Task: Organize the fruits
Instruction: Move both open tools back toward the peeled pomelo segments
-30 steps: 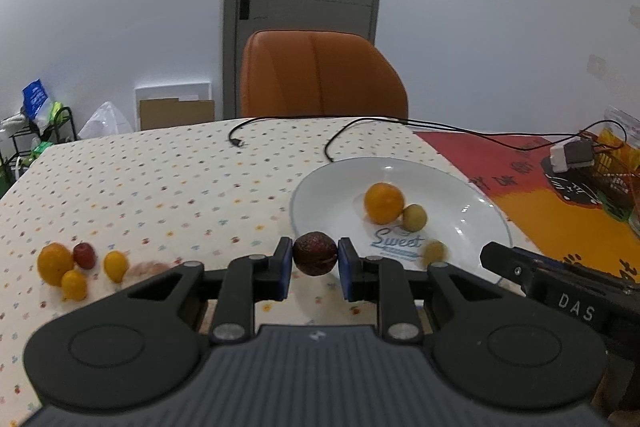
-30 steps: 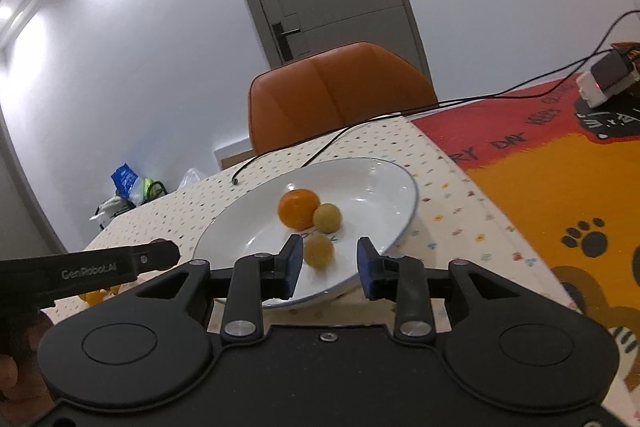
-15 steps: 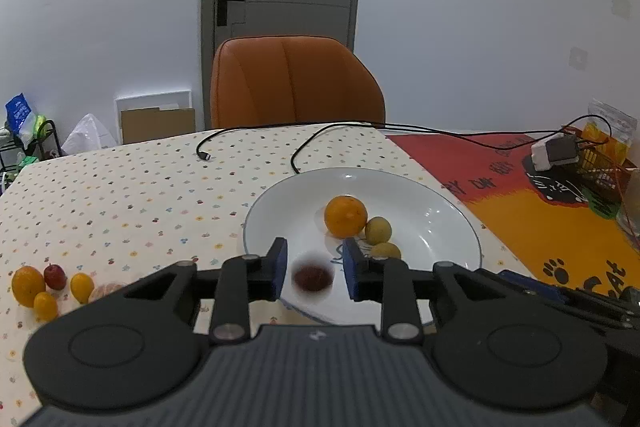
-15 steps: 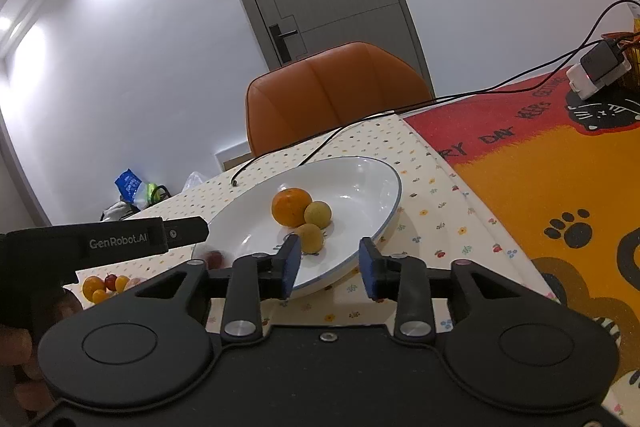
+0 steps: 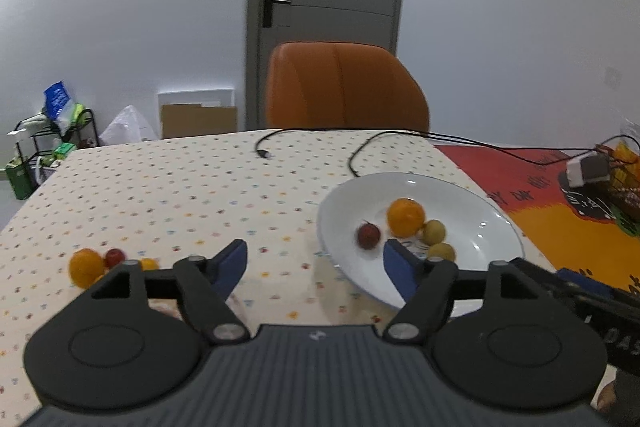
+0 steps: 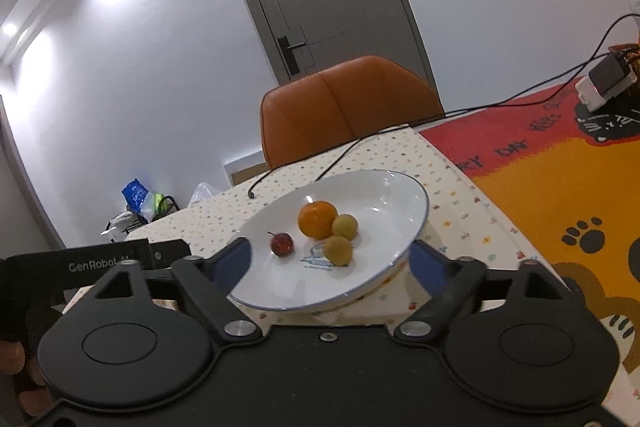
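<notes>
Both claws stood wide apart, holding nothing. The left claw (image 5: pixel 315 265) hung above the dotted surface (image 5: pixel 192 195), just left of the plate (image 5: pixel 488 223). The red fruit (image 5: pixel 368 235) lay in the plate beside the orange (image 5: pixel 405 217). The right claw (image 6: pixel 331 265) faced the plate's near rim. More fruit (image 5: pixel 86 265) sat far left.

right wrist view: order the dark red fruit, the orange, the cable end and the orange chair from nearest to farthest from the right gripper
From the right gripper:
1. Dark red fruit, left part of the white plate.
2. Orange, plate centre, just behind.
3. Cable end, on the tablecloth past the plate's left rim.
4. Orange chair, beyond the table's far edge.
</notes>
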`<state>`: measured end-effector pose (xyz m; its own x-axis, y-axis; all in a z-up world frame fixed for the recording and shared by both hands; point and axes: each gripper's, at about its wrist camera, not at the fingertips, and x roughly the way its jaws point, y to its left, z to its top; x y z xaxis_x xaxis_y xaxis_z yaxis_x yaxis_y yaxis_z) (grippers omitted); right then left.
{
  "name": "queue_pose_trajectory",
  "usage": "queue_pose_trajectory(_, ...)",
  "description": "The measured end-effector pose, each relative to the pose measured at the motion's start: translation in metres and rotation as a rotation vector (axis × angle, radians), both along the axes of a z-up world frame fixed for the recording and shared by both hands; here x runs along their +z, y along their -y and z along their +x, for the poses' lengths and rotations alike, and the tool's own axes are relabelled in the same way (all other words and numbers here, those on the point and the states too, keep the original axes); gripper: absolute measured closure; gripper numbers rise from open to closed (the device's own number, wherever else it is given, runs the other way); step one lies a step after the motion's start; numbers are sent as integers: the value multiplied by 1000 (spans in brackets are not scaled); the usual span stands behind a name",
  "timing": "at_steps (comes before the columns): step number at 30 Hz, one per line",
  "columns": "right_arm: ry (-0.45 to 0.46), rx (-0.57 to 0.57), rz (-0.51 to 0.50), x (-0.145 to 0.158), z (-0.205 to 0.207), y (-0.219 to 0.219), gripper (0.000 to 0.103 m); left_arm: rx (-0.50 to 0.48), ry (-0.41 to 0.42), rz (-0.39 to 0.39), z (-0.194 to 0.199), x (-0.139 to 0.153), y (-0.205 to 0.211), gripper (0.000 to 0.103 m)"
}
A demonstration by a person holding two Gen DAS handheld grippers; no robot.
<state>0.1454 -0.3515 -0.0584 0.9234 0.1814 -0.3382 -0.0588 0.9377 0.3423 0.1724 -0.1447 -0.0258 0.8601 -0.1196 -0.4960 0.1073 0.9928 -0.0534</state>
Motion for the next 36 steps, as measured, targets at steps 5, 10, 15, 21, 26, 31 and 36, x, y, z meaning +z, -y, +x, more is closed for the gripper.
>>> queue_pose_trajectory(5,10,0,-6,7,-2,-9,0,29,8,-9,-6,3,-15,26)
queue_pose_trajectory(10,0,-4,-26,12,-2,-21,0,57,10,-18,-13,3,-30,22)
queue_pose_trajectory(15,0,-6,-48,15,-5,-35,0,82,10,-28,-22,2,-48,21)
queue_pose_trajectory(21,-6,31,-54,16,-8,-53,0,121,8,-41,-32,2,-71,21)
queue_pose_trajectory(26,1,71,-80,20,-10,-69,0,155,7,-52,-40,1,-88,21)
queue_pose_trajectory(31,-5,115,-88,20,-10,-82,0,183,9,-63,-47,0,-105,21)
queue_pose_trajectory(36,-6,151,-92,20,-11,-95,0,207,9,-73,-54,-3,-120,21)
